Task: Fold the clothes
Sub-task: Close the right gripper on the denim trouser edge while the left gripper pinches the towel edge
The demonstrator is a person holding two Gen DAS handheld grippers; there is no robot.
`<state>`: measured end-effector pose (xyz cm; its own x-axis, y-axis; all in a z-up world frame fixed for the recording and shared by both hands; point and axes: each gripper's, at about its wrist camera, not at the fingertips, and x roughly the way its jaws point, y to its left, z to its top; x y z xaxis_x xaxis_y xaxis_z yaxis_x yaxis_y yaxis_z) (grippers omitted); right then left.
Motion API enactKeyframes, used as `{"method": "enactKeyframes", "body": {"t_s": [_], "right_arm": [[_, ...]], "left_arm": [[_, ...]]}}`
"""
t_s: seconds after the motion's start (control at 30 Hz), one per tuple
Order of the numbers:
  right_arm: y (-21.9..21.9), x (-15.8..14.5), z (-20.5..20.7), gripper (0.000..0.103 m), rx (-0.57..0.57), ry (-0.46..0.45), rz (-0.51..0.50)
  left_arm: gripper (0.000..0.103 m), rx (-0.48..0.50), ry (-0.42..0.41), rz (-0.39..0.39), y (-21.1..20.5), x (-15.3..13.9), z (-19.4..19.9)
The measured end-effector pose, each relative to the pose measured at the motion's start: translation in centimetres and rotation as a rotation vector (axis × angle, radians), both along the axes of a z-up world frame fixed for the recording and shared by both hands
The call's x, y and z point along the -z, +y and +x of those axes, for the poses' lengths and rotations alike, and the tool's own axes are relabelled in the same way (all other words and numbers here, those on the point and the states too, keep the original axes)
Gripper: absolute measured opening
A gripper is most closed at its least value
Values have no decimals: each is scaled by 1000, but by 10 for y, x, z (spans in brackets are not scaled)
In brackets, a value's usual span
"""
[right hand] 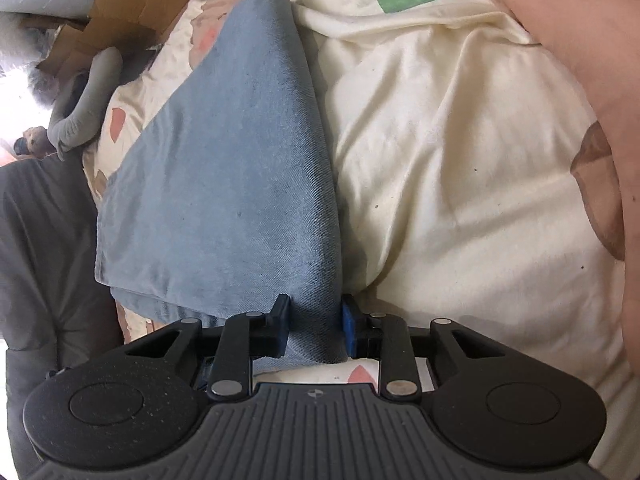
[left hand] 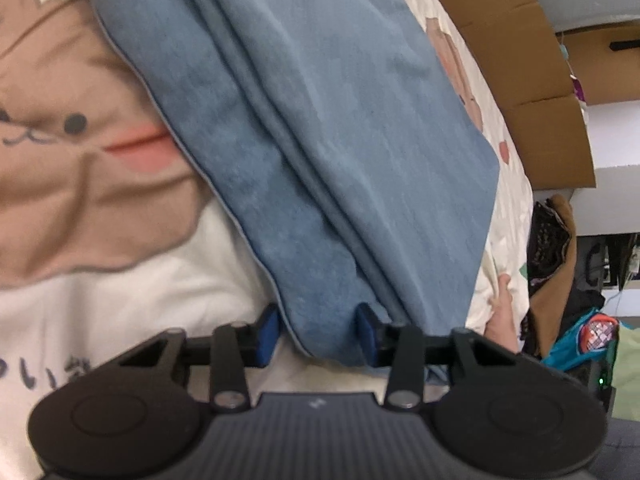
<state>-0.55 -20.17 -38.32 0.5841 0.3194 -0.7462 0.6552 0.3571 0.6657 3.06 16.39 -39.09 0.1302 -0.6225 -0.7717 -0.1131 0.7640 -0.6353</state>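
Cream bedding printed with brown cartoon animals and a green patch covers the bed and fills most of both views. On it lies the blue cloth, a soft, towel-like piece folded into several layers, its long folds running away from the left camera toward brown cardboard boxes at the far edge. In the right wrist view the same cloth rises as a tapering fold from the fingers up toward the cardboard, with a dark grey cushion or seat to its left.

The left hand-held gripper straddles the near corner of the cloth: its blue pads stand partly apart, one on each side of the piped hem, and whether they press the fabric cannot be told. The right hand-held gripper is narrowed onto a bunched fold of the cloth, both pads against the fabric, pinching it. A bare arm crosses the upper right of that view.
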Motion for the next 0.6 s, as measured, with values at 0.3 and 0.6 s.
{"method": "enactKeyframes", "body": {"t_s": [0.3,0.6], "right_arm": [[1,5,17,24,-9,-8,-24],[1,-31,35,15,-121,42,-96]], "left_arm": [[23,17,10,18,-2,1,3],[18,77,-5,35,-10,-15,10]]}}
